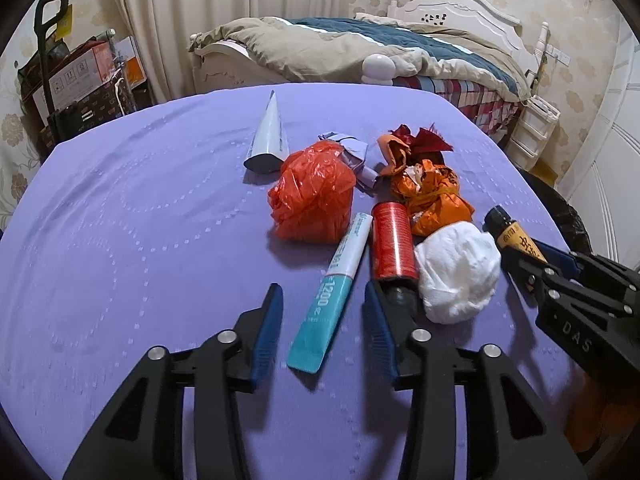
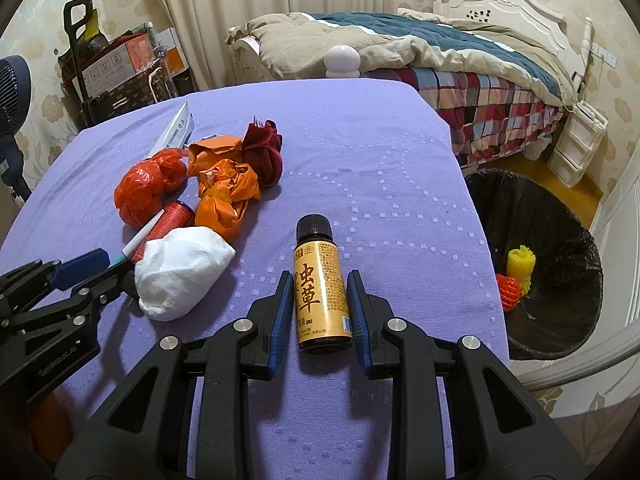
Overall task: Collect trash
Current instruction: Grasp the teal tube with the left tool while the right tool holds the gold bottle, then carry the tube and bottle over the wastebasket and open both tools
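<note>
Tube (image 1: 334, 288) reads "1200" — bottle (image 2: 321, 286) label "虫草".

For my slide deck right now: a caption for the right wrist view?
Right gripper clamps a gold-labelled bottle on the purple tablecloth, lined bin alongside.

Bare purple tablecloth (image 1: 120, 220) left of trash pile (image 1: 316, 196).

Tablecloth (image 1: 140, 208) lilac, woven dotted lines; tube (image 1: 332, 296) teal and white; can (image 1: 394, 242) red; crumpled bag (image 1: 314, 196) red-orange, 11 o'clock of can; tissue wad (image 1: 458, 270) white; bottle (image 2: 321, 292) gold label, black cap; bin liner (image 2: 560, 240) black; gripper pads (image 2: 284, 312) blue
</note>
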### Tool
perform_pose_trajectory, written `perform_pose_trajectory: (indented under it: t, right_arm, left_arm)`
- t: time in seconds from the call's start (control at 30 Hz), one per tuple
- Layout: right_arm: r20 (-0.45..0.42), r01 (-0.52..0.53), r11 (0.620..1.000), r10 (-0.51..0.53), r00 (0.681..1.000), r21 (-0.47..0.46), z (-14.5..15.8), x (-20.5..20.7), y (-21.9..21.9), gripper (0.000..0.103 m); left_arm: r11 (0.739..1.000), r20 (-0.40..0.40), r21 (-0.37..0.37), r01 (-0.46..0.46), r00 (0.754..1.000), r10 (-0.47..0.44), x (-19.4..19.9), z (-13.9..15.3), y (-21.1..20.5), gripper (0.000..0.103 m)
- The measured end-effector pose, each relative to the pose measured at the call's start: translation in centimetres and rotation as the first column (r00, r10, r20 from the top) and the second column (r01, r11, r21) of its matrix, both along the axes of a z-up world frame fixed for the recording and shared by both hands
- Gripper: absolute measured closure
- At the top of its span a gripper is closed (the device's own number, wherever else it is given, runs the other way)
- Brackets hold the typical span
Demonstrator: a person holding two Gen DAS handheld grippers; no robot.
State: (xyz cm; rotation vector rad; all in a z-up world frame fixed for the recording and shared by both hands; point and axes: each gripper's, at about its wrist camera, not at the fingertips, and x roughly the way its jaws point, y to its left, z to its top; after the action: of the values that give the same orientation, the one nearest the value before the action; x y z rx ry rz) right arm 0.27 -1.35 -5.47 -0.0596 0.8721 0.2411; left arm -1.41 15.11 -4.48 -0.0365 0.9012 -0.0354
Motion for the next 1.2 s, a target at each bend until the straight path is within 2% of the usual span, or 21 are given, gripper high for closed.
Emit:
perform_pose_trajectory:
  t: [0.17, 0.3, 0.57, 1.0, 1.2]
  right_arm:
    - [0.000, 0.000, 1.000, 0.000, 1.000, 0.000, 0.0, 0.0, 0.0, 0.076]
    - [0.001, 0.000, 1.000, 0.000, 1.000, -0.001, 0.0, 0.0, 0.0, 0.076]
    - [0.002, -0.001, 1.000, 0.001, 1.000, -0.003, 0.0, 0.0, 0.0, 0.076]
    - [0.011, 0.000, 1.000, 0.000, 1.000, 0.005, 0.4, 0.2, -0.5, 0.079]
    - [0.029, 0.006, 1.000, -0.007, 1.000, 0.020, 0.8, -0.4, -0.8, 0.080]
  left_arm:
    - [1.000, 0.001, 0.006, 0.006, 1.000, -0.006, 0.3, -0.1, 0.0, 0.061]
    - [1.000, 0.010, 0.021, 0.021, 1.000, -0.022, 0.1, -0.1, -0.4, 0.078]
    - [0.999, 0.026, 0.010, 0.037, 0.999, -0.038, -0.3, 0.0, -0.6, 0.095]
    - [0.998, 0.061, -0.055, 0.031, 0.998, -0.028, -1.9, 0.7, -0.5, 0.096]
    - [0.997, 0.103, -0.075, 0.025, 0.995, -0.017, -2.9, 1.7, -0.7, 0.096]
